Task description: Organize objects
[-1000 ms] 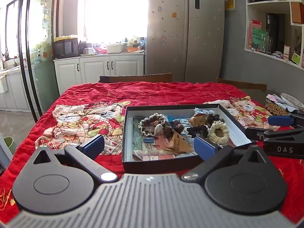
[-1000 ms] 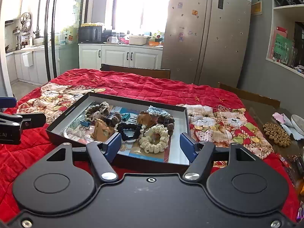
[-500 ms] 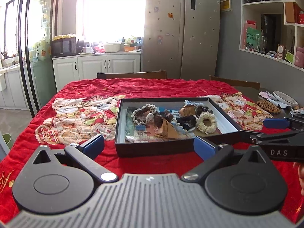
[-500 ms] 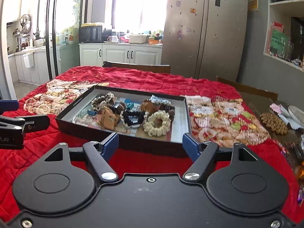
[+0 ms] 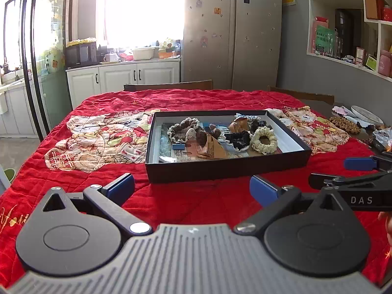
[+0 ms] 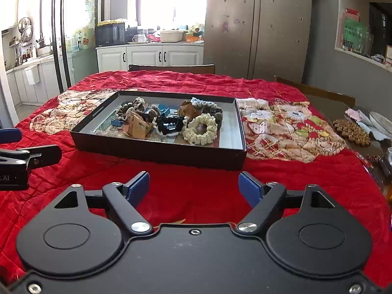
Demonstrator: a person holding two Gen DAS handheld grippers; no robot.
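Observation:
A shallow black box (image 5: 225, 169) (image 6: 159, 152) sits on the red quilted tablecloth (image 5: 110, 103). It holds several hair scrunchies, among them a cream one (image 5: 264, 140) (image 6: 200, 129) and a black one (image 5: 237, 139) (image 6: 169, 125), with brown paper cones (image 5: 212, 147) (image 6: 139, 128) and small blue clips (image 5: 178, 146). My left gripper (image 5: 192, 187) is open and empty, in front of the box. My right gripper (image 6: 193, 186) is open and empty, also in front of the box; it also shows at the right edge of the left wrist view (image 5: 355, 171).
Wooden chairs (image 5: 169, 85) stand at the table's far side. At the right end lie a brown beaded mat (image 6: 351, 129), a plate (image 6: 382, 120) and wrappers. A fridge (image 5: 232, 29), white cabinets (image 5: 122, 76) and wall shelves (image 5: 355, 24) stand behind.
Both grippers have drawn back from the box toward the table's near edge, so the box looks smaller and farther. Both stay open and empty.

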